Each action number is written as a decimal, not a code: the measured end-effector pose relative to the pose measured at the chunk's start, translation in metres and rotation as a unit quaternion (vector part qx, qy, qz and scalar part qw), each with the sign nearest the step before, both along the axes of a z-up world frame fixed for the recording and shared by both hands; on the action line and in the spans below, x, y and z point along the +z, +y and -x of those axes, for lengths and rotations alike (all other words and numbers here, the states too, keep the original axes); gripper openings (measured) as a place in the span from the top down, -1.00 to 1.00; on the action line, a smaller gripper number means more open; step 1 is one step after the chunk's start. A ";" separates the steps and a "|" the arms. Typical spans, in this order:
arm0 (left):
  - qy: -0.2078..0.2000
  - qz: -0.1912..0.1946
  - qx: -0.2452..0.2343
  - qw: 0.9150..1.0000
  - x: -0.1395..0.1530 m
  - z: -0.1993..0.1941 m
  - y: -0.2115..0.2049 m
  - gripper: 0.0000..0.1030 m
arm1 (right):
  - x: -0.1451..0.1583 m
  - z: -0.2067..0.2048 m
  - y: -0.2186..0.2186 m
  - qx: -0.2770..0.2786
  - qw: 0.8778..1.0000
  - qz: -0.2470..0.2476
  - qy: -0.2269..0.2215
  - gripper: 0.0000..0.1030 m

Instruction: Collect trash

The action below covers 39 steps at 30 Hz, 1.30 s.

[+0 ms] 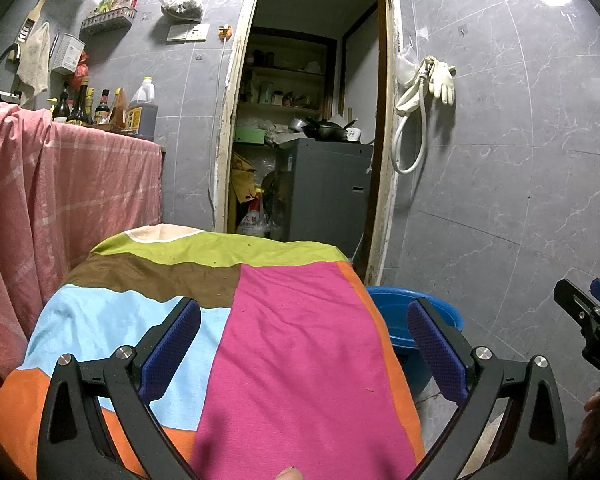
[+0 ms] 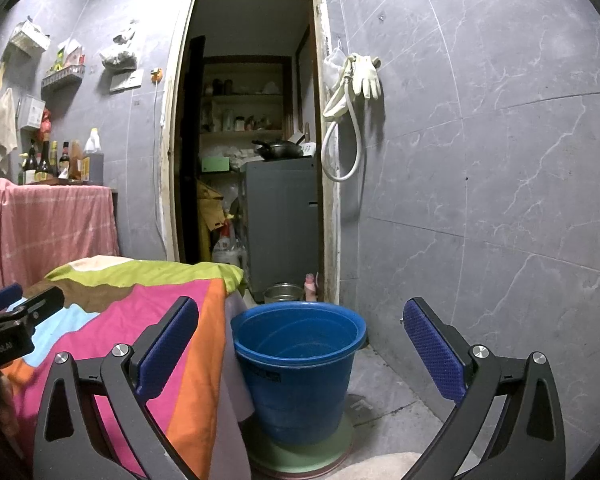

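Observation:
My left gripper point(image 1: 303, 334) is open and empty, held above a table draped in a patchwork cloth point(image 1: 260, 340) of pink, blue, orange, brown and green. My right gripper point(image 2: 300, 336) is open and empty, pointing at a blue bucket point(image 2: 300, 360) on the floor beside the table; the bucket looks empty. The bucket's rim also shows in the left wrist view point(image 1: 404, 312). The right gripper shows at the right edge of the left wrist view point(image 1: 592, 320), and the left gripper at the left edge of the right wrist view point(image 2: 12, 312). No loose trash shows on the cloth.
The bucket stands on a green round lid point(image 2: 300, 456). A pink-draped counter point(image 1: 60, 184) with bottles point(image 1: 100, 108) stands at the left. An open doorway point(image 1: 308, 120) leads to a grey appliance point(image 2: 280, 220) and shelves. Gloves and a hose point(image 2: 360, 80) hang on the grey tiled wall. A metal pot point(image 2: 283, 292) sits behind the bucket.

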<state>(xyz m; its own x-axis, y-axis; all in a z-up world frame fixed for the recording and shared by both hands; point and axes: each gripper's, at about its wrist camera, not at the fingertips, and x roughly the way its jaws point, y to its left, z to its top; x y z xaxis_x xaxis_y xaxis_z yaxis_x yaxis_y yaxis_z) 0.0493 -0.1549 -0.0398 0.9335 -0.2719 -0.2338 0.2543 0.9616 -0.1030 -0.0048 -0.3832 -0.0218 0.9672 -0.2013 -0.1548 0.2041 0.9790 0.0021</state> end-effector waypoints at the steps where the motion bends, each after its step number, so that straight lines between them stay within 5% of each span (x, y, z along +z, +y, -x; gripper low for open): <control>1: 0.000 0.000 0.000 1.000 0.000 0.000 0.000 -0.96 | 0.000 0.000 0.000 0.000 1.000 0.000 0.000 -1.00; 39: 0.000 0.000 -0.002 1.000 0.000 -0.001 0.006 -0.96 | 0.002 0.000 0.002 -0.002 1.000 0.000 0.001 -1.00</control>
